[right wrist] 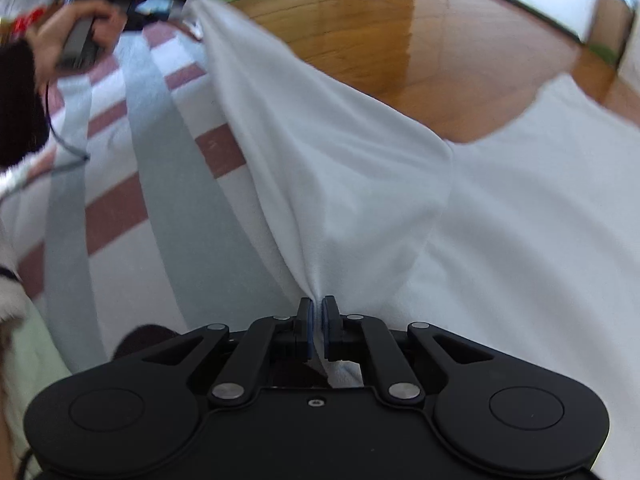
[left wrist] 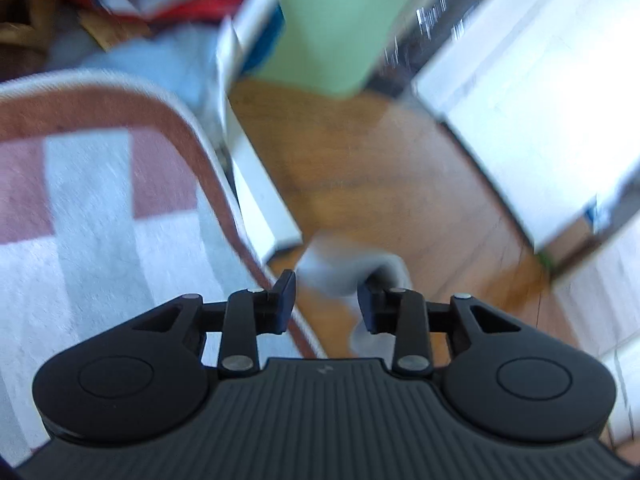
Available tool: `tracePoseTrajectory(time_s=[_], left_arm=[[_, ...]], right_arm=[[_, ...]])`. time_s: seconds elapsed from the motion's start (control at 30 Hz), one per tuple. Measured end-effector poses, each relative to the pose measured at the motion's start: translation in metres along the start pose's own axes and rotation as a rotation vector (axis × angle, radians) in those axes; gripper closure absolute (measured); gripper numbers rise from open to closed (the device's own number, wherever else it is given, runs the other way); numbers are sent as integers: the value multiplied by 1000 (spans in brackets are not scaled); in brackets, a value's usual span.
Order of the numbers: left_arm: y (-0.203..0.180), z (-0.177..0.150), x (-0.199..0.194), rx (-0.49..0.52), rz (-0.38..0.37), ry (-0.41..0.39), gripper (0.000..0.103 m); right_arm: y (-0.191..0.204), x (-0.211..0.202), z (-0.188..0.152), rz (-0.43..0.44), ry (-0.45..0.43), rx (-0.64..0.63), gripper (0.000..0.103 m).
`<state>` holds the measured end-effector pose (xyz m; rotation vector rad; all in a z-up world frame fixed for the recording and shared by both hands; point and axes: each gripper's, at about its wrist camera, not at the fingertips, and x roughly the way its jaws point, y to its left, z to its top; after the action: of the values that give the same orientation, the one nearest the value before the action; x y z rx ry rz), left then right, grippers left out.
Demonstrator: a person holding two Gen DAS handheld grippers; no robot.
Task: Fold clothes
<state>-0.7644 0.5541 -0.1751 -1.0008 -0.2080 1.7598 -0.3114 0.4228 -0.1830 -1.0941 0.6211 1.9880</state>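
1. Between the two grippers a white garment (right wrist: pixel 360 184) hung stretched, lifted off the striped blanket (right wrist: pixel 120 208) rather than lying flat on it
2. At 6 o'clock in the right wrist view, the right gripper (right wrist: pixel 319 322) had its jaws nearly closed, with a gathered pinch of the garment between them; cloth also showed behind the jaws
3. At 11 o'clock in that view, the garment narrowed to a taut point near the person's left hand (right wrist: pixel 76 36), which gripped the other tool
4. The left gripper (left wrist: pixel 326 300) stood with its jaws apart in its own blurred view; pale cloth (left wrist: pixel 352 276) lay bunched at the right jaw, and I could not tell whether it was gripped or merely draped there
5. No crease or stacked layer showed on the garment, so I judged it spread out and held, with the folds themselves not visible; this fits either opening it out for a fold or carrying one edge across
6. Its long axis ran from 6 o'clock to 11 o'clock in the right view, and a curved cut-out edge (right wrist: pixel 520 120) faced 1 o'clock toward the wooden floor (right wrist: pixel 400 40)
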Motion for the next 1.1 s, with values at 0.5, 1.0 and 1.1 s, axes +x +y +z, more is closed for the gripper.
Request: tracePoseTrajectory(time_s=[0.5, 1.0, 1.1], left_arm=[[-9, -32, 51, 131, 62, 330, 40], [-32, -20, 45, 265, 246, 115, 95], [-34, -25, 40, 236, 203, 148, 93]], right_arm=[[19, -19, 11, -39, -102, 1, 63], [-13, 0, 11, 63, -92, 335, 61], [-12, -6, -9, -60, -27, 296, 61]])
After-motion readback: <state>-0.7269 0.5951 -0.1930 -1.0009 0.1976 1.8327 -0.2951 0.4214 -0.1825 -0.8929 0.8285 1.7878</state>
